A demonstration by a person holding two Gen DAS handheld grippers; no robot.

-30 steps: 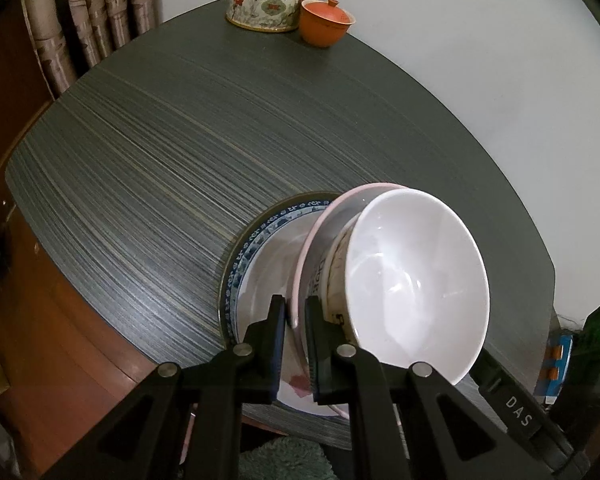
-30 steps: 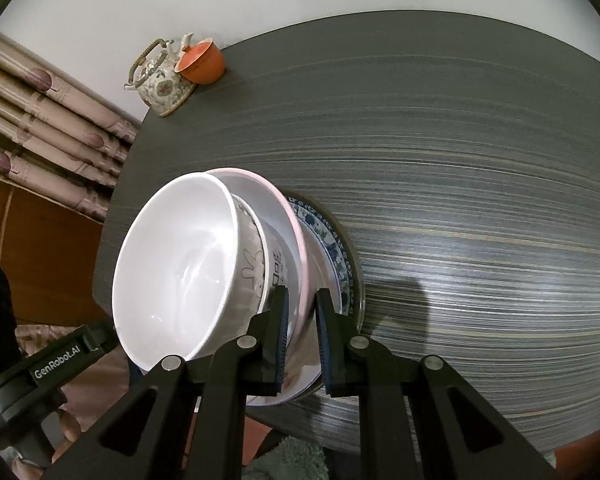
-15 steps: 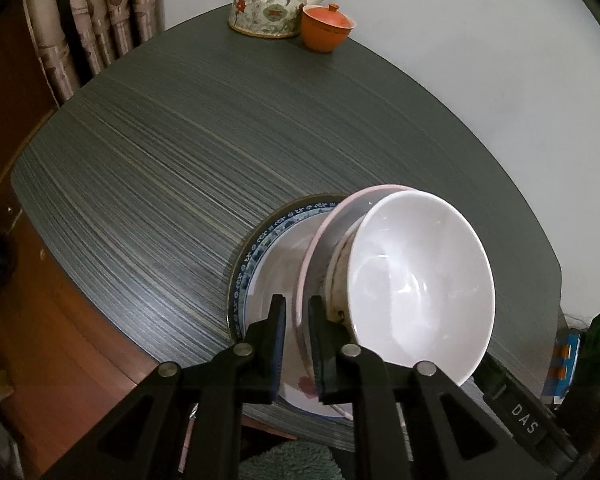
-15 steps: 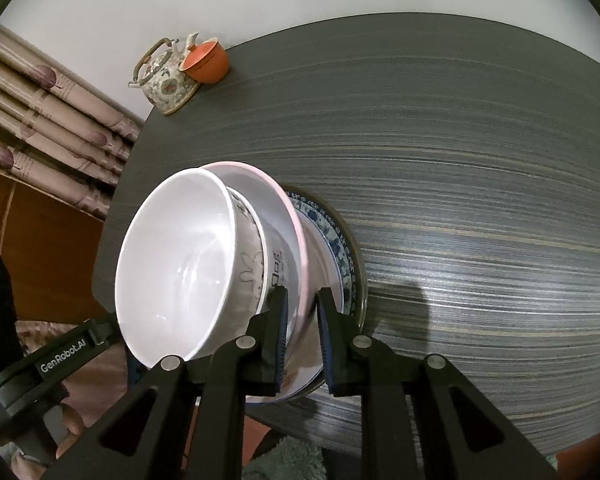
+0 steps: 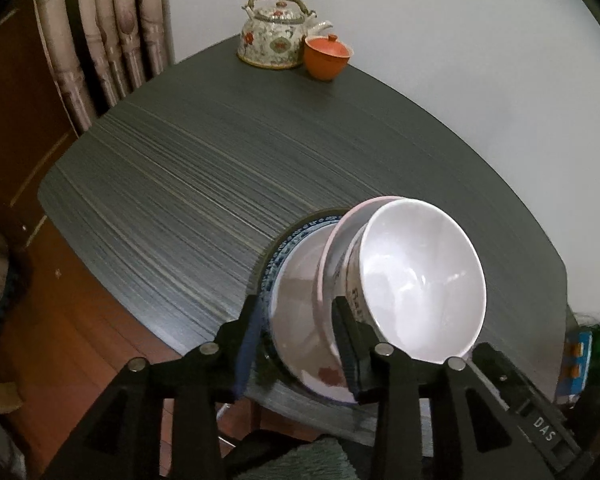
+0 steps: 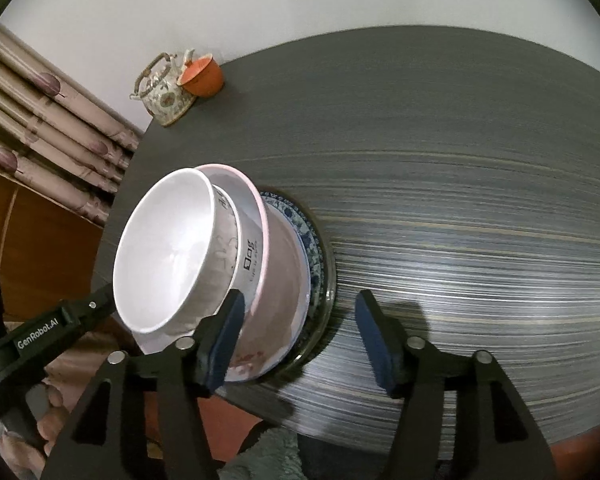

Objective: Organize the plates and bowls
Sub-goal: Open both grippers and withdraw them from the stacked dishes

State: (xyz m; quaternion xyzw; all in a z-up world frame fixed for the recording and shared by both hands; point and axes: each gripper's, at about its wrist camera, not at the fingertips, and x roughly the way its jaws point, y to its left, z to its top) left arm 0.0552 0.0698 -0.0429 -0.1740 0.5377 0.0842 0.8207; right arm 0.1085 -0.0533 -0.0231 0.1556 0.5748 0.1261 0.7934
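Tabletop (image 5: 188, 184), dark grey with fine pale streaks, fills most of both views and carries a single stack of crockery at its near edge. Lowest in the stack lies a flat plate with a blue-and-white patterned rim (image 6: 314, 256), seated in what looks like a dark outer ring. On it sits a broad pink-rimmed bowl (image 6: 284, 280), pale outside with a reddish mark low on its wall. Nested in that is a white bowl with black lettering on its side (image 6: 249, 256), and innermost a plain glossy white bowl (image 5: 420, 280), clean and catching the light. The left gripper (image 5: 298, 340) has just been opening; its jaws stand apart on either side of the pink-rimmed bowl's wall, not pressing it. The right gripper (image 6: 300, 340) has likewise just been opening, its jaws wider apart and straddling the stack's edge without a grip. At the far corner stand a floral teapot (image 5: 274, 34) and, touching it, a small orange lidded cup (image 5: 326, 58).
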